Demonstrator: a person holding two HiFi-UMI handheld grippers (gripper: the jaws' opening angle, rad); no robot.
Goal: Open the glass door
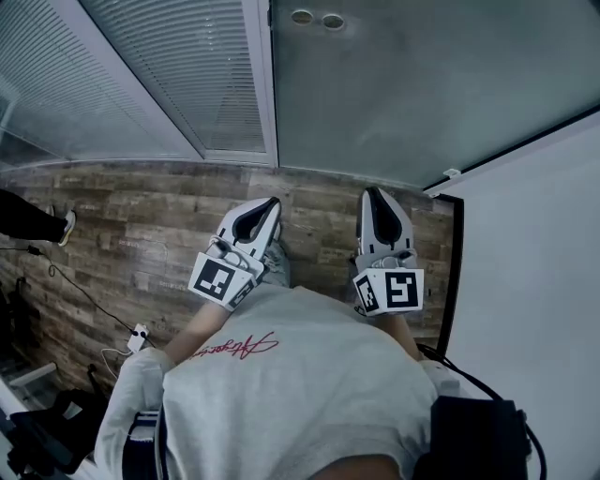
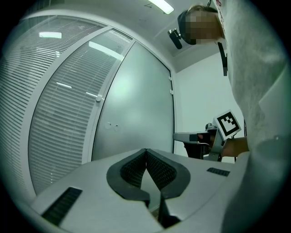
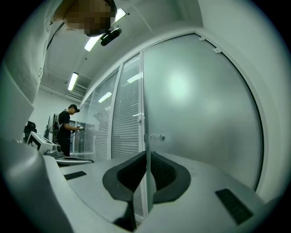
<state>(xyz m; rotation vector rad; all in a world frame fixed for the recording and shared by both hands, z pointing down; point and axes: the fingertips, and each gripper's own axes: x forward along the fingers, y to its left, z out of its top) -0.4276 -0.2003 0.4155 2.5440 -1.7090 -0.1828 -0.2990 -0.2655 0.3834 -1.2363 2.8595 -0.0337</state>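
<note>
The frosted glass door [image 1: 394, 84] stands shut straight ahead, with two small round lock discs [image 1: 316, 18] near its left edge. Both grippers are held level in front of it, apart from the glass. My left gripper [image 1: 269, 206] is shut with nothing between its pads. My right gripper [image 1: 371, 195] is also shut and empty. In the left gripper view the door [image 2: 136, 104] and its discs [image 2: 112, 126] lie beyond the left gripper [image 2: 146, 151]. From the right gripper [image 3: 147, 154] I see the door [image 3: 200, 104], its discs [image 3: 157, 137] and its left frame post.
A glass partition with white blinds [image 1: 178, 75] adjoins the door on the left. A white wall [image 1: 534, 281] and a black edge strip [image 1: 456, 272] close the right side. Cables and a power strip [image 1: 139, 336] lie on the wood floor [image 1: 141, 225]. A person [image 3: 67, 129] stands far left.
</note>
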